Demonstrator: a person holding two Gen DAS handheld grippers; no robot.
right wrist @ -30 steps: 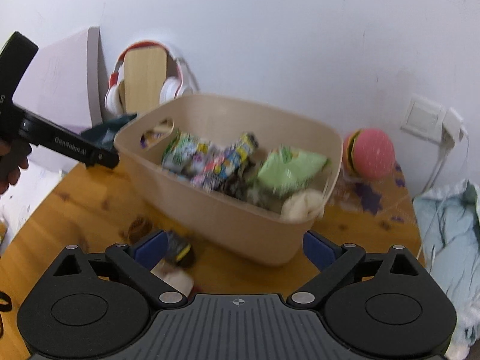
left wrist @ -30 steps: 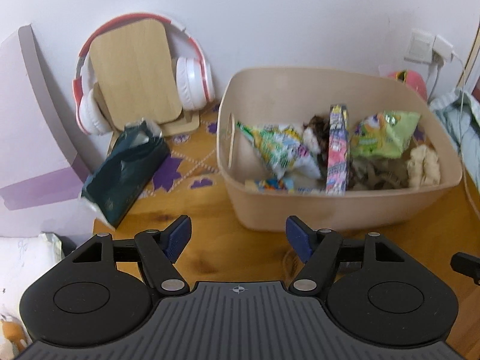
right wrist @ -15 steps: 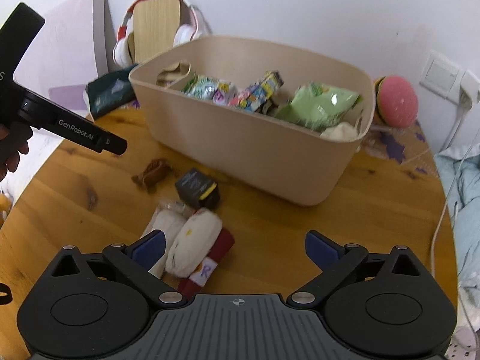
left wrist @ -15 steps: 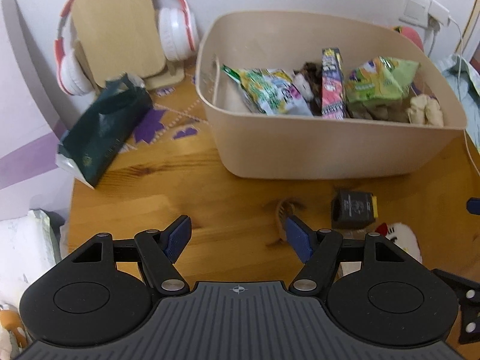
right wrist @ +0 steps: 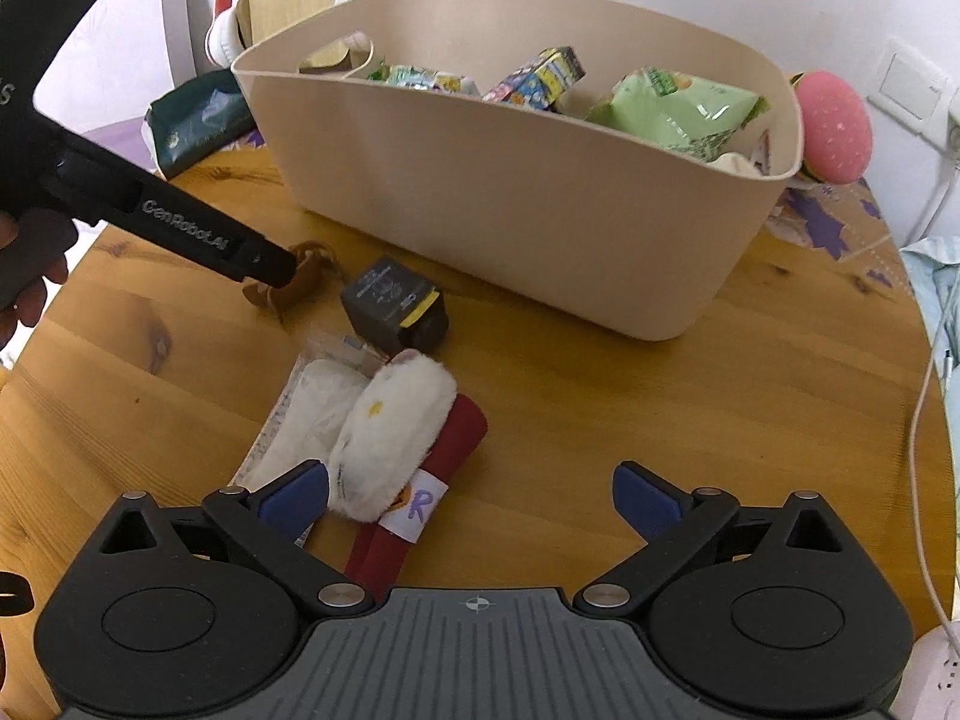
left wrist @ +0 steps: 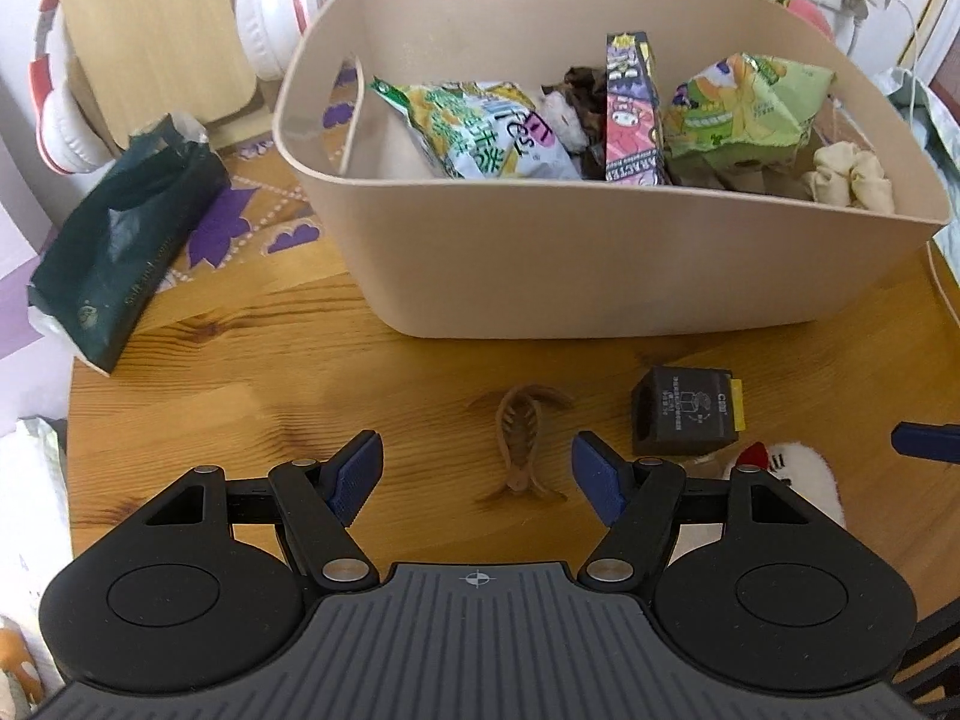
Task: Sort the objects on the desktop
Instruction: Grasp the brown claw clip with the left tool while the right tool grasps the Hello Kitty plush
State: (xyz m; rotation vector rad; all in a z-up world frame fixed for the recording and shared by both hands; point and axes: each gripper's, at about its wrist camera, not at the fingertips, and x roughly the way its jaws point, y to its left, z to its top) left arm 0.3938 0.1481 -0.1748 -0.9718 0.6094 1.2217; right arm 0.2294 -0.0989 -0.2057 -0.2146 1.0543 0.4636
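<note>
The bin (left wrist: 600, 264) already holds a good share of the job: snack bags, a tall carton, a cream lump at its right end. What is left lies on the surface (left wrist: 240, 372) in front of it: a brown hair clip (left wrist: 521, 443), a black box (left wrist: 684, 419) with a yellow edge, and nearer my right side a clear packet (right wrist: 312, 414), a white plush (right wrist: 387, 435) and a red roll (right wrist: 438, 468) with an "R" label. I judge the sort more than half done, with these five pieces still to go.

My left gripper (left wrist: 477, 471) is spread wide and holds nothing. The clip sits between its fingers, just ahead, not touched by either. Its long axis runs away from me toward the bin, along my fingers; the wider curved end points at the bin, the flared tail at me. Closing across it would pinch its narrow width, which looks right to me.

My right gripper (right wrist: 471, 495) is wide too, and empty. The plush lies against its left finger (right wrist: 294, 492), with the roll under it; both run diagonally, from near me on the left up toward the bin on the right. The packet lies beside the plush, to its left.
</note>
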